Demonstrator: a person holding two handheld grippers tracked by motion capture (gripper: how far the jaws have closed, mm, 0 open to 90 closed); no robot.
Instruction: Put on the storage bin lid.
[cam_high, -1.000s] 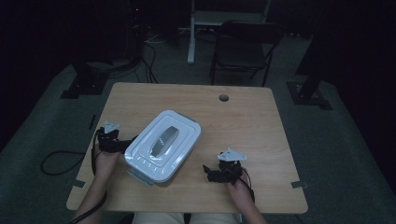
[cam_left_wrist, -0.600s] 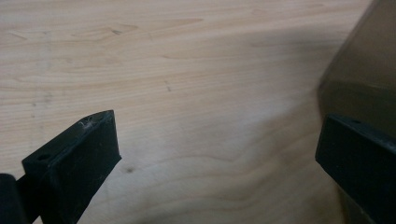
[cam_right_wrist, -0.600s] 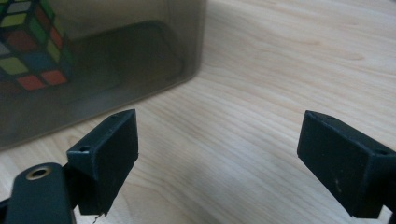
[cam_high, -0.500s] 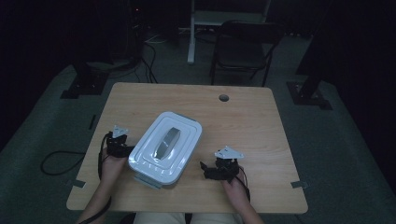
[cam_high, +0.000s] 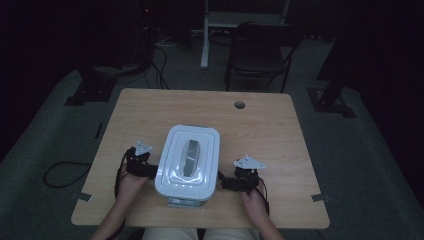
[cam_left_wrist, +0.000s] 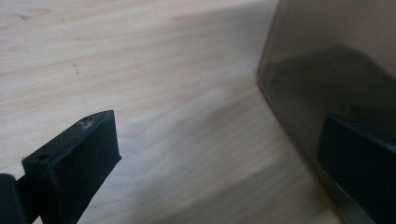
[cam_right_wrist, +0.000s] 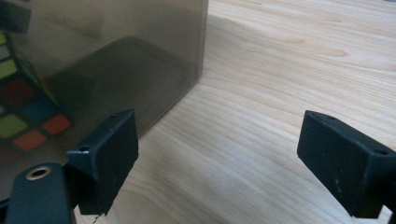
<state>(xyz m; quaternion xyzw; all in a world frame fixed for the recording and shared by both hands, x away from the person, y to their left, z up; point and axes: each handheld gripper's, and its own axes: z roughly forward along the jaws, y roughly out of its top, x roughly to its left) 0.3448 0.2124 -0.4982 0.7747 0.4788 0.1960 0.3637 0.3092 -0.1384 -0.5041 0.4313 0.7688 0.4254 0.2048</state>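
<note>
A translucent storage box with a white lid (cam_high: 189, 160) stands on the wooden table (cam_high: 260, 130), near its front edge. My left gripper (cam_high: 150, 171) is at the box's left side, open, with one jaw against or very close to the smoky wall (cam_left_wrist: 327, 60). At the right side my right gripper (cam_high: 223, 181) is also open, one jaw near the wall (cam_right_wrist: 116, 46). A multicoloured puzzle cube (cam_right_wrist: 23, 107) shows through that wall. In the left gripper view, bare wood lies between my left gripper's (cam_left_wrist: 219, 163) jaws, and likewise between my right gripper's (cam_right_wrist: 224, 158) jaws in the right gripper view.
A round cable hole (cam_high: 240, 105) sits near the table's far edge. Beyond the table stand a dark folding chair (cam_high: 260, 45) and a white desk leg (cam_high: 205, 35). Cables lie on the floor at the left.
The box has turned from a diagonal lie to square with the table. Both grippers have closed in on its left and right sides.
</note>
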